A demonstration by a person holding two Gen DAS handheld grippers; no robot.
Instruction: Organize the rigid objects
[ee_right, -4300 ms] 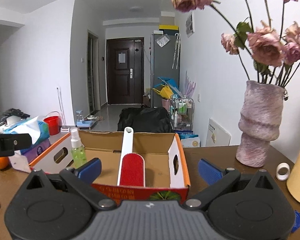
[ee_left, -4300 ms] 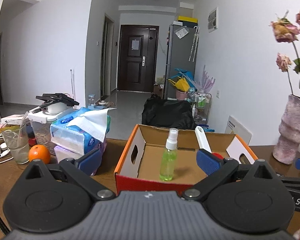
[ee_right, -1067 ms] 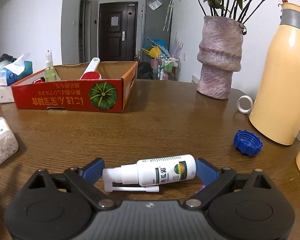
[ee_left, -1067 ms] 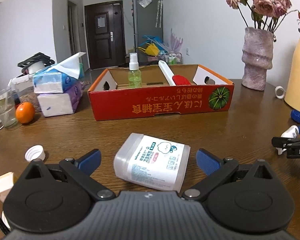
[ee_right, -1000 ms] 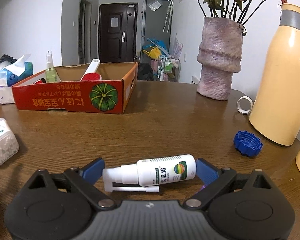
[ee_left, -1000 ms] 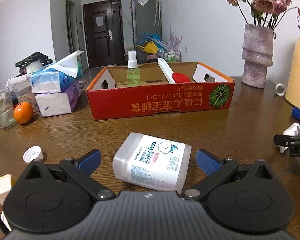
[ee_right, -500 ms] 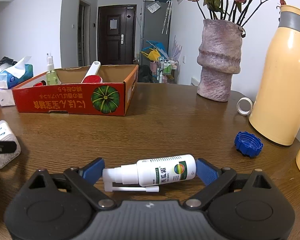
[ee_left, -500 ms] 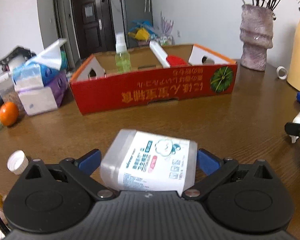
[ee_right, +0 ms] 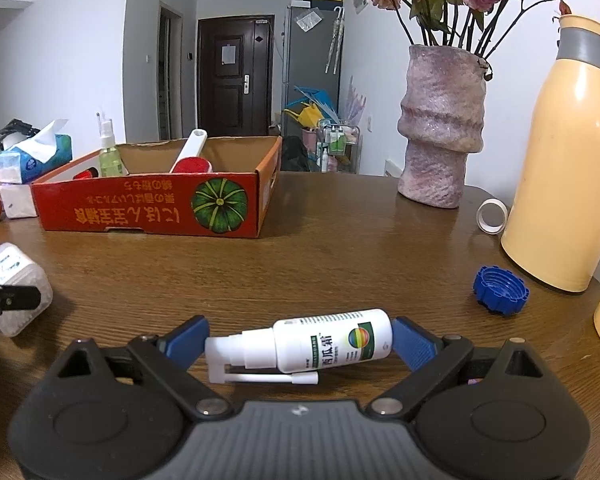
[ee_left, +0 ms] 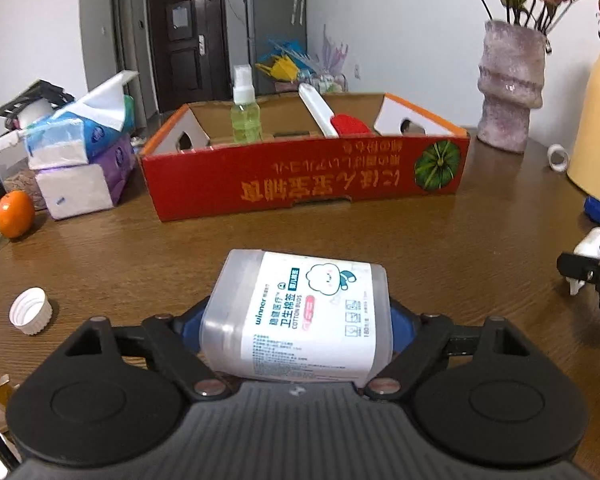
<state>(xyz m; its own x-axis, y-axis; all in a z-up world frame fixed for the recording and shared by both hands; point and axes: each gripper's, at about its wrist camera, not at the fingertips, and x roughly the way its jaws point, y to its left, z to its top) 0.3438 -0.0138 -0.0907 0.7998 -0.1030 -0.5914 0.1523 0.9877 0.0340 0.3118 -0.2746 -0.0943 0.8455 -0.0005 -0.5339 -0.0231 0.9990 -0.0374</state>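
My left gripper [ee_left: 298, 322] is shut on a clear cotton bud box [ee_left: 300, 316] with a white label, held just above the wooden table. My right gripper [ee_right: 300, 340] is shut on a small white spray bottle [ee_right: 320, 344] that lies sideways between its blue pads. A red cardboard box [ee_left: 304, 180] stands open at the far side and holds a green spray bottle [ee_left: 245, 120] and a red and white lint brush [ee_left: 332, 120]. The box [ee_right: 156, 204] also shows in the right wrist view, as does the cotton bud box [ee_right: 12, 284] at the left.
A pink vase [ee_right: 440, 136] with dried roses, a yellow thermos [ee_right: 568, 160], a tape roll [ee_right: 491, 216] and a blue cap [ee_right: 500, 290] are at the right. Tissue packs [ee_left: 80, 152], an orange [ee_left: 14, 214] and a white cap [ee_left: 31, 310] are at the left.
Both grippers came down from over the red box to the table. In the last second the left jaws closed on the cotton bud box and the right jaws closed on the white spray bottle.
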